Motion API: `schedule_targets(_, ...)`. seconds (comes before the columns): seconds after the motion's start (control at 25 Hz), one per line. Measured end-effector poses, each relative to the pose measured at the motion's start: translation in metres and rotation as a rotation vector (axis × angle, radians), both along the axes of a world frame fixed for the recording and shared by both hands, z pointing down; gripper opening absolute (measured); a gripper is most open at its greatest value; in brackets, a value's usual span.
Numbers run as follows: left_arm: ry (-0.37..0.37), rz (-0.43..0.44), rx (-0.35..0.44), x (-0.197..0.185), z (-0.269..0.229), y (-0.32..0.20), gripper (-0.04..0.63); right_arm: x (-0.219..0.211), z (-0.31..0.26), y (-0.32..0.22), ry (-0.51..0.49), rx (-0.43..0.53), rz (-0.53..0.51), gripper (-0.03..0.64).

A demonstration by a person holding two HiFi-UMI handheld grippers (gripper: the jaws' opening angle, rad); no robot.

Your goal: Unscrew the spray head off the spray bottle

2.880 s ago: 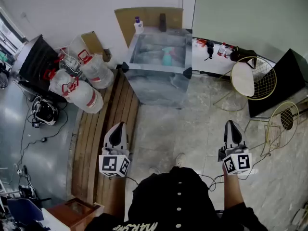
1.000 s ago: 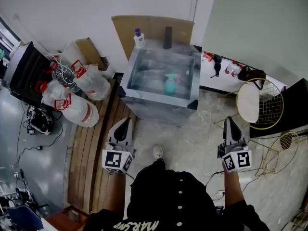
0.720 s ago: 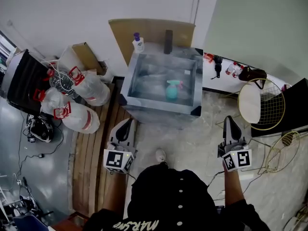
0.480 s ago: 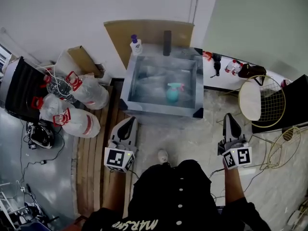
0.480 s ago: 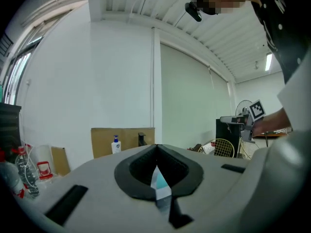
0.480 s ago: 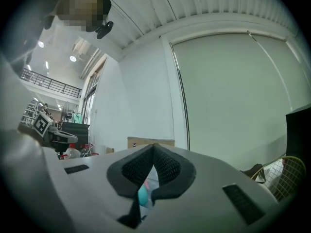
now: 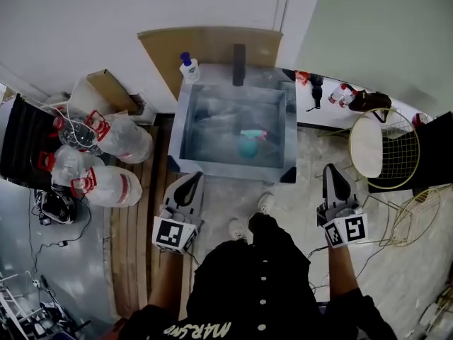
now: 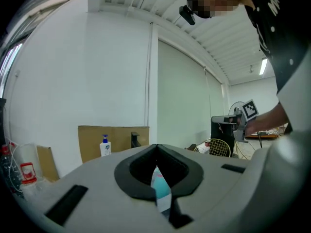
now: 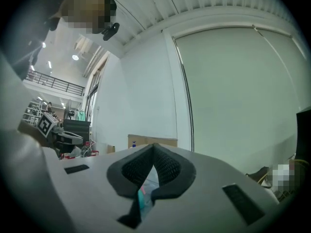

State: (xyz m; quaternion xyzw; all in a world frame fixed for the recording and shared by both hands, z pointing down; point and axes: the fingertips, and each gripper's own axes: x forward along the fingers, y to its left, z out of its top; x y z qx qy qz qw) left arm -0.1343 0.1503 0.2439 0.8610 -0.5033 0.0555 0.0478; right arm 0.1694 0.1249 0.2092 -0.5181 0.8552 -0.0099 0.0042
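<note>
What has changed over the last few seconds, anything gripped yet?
The person walked forward, bringing the left gripper and right gripper up to the grey metal-framed table. Nothing gripped. Unchanged: both jaws shut and empty; the teal plastic spray bottle stands on the table.

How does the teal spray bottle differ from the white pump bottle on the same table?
Colour: the spray bottle is teal with a pinkish head, while the pump bottle is white with a blue pump.
Place: the spray bottle stands near the middle of the table, while the pump bottle stands at its far left corner, in front of the cardboard sheet.
Both stand upright on that table.
</note>
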Motion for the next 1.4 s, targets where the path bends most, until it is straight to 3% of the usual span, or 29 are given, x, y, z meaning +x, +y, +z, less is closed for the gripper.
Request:
schedule_targets(0.4,-0.08,-0.014,-0.011,0.026,0.002,-0.086,0.026,0.015,-0.005,-0.098,0.019,0.019,-0.105,0.014)
schedule_targets(0.64,-0.176,0.093,-0.075,0.049,0.028,-0.115,0.026,0.009,0.009,-0.136,0.069,-0.009,-0.245,0.014)
schedule_targets(0.92,-0.249,0.254,-0.164,0.07,0.071,-0.129,0.034,-0.032,0.053,-0.155,0.181,-0.087,-0.484,0.014)
schedule_targets(1.08,-0.332,0.415,-0.203,0.075,0.107,-0.139,0.081,-0.068,0.069,-0.164,0.189,-0.128,-0.575,0.014)
schedule_targets(1.2,-0.345,0.533,-0.253,0.073,0.141,-0.144,0.084,-0.091,0.086,-0.165,0.228,-0.146,-0.648,0.026)
schedule_targets(1.4,-0.405,0.697,-0.34,0.073,0.201,-0.149,0.193,-0.12,0.129,-0.161,0.399,-0.212,-0.764,0.075)
